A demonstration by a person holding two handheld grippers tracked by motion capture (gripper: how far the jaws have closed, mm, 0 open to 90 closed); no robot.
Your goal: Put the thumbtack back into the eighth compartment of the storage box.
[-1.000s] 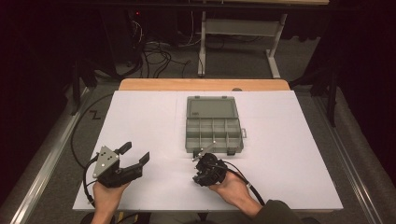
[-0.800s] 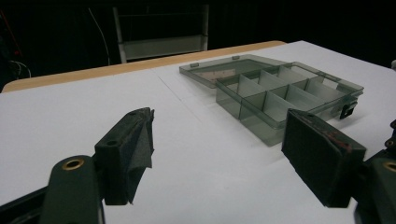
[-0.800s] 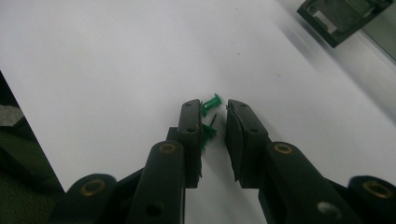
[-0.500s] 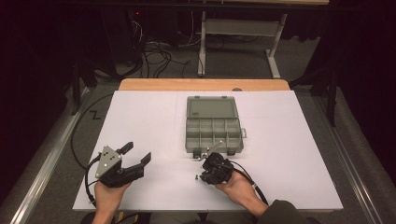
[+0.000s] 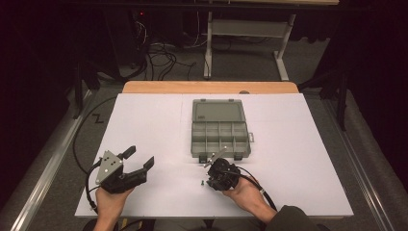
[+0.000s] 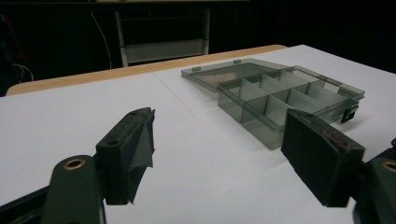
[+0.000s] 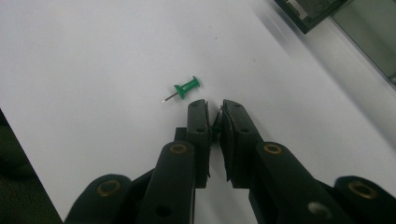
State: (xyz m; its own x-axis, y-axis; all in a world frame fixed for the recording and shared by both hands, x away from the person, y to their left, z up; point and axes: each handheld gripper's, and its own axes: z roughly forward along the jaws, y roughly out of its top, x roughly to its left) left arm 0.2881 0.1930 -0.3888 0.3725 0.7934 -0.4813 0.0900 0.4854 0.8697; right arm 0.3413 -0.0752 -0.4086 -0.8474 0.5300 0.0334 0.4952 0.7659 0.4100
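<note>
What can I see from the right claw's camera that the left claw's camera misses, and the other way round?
Right gripper view: a green pin lying on its side, and the right claw, whose jaws have just been closing and now pinch a green bit.

Left gripper view: the left claw, wide open with nothing between its jaws, and the box with its dividers and its lid laid open.

Both: the white table. A corner of the box also reaches into the right gripper view.
</note>
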